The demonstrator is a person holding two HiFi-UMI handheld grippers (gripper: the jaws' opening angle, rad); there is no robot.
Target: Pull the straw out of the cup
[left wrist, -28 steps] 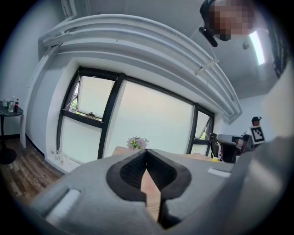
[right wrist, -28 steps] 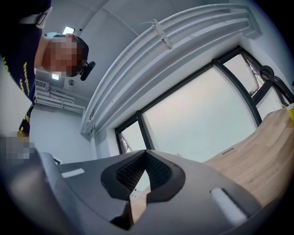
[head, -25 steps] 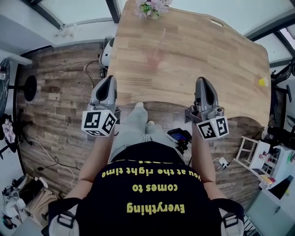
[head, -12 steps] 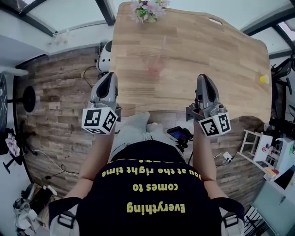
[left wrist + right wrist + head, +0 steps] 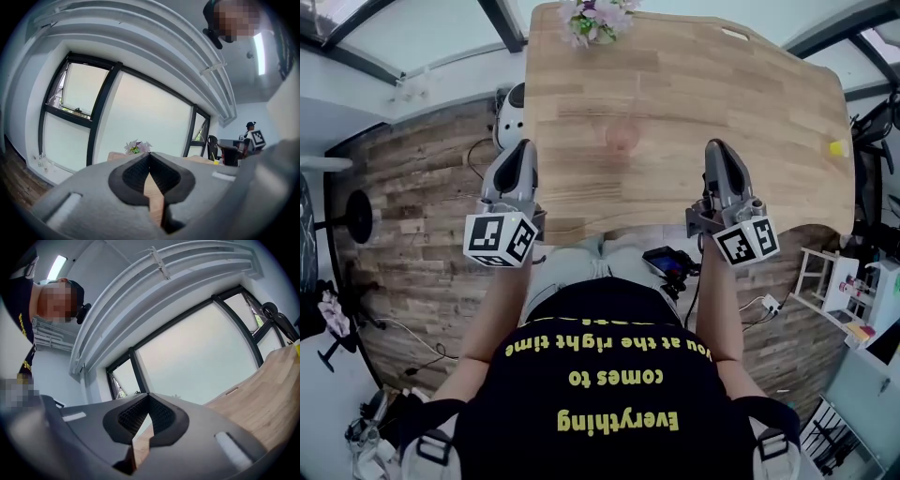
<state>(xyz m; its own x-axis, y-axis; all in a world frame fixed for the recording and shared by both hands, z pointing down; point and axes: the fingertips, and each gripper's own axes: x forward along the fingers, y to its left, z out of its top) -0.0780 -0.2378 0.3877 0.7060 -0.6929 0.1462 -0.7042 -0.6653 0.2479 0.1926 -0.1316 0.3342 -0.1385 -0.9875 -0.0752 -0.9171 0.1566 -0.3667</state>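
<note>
Pale wooden tabletop (image 5: 750, 103) is carrying a translucent pink cup (image 5: 622, 138) near its middle, ahead of and between both grippers and well apart from each. Its straw is too faint to make out. The left gripper (image 5: 523, 147) and right gripper (image 5: 715, 147) are hovering over the near edge, jaws pressed together on nothing.

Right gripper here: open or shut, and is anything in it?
Shut and empty. In the right gripper view, the right gripper has its jaw tips touching, with nothing caught between them.
</note>
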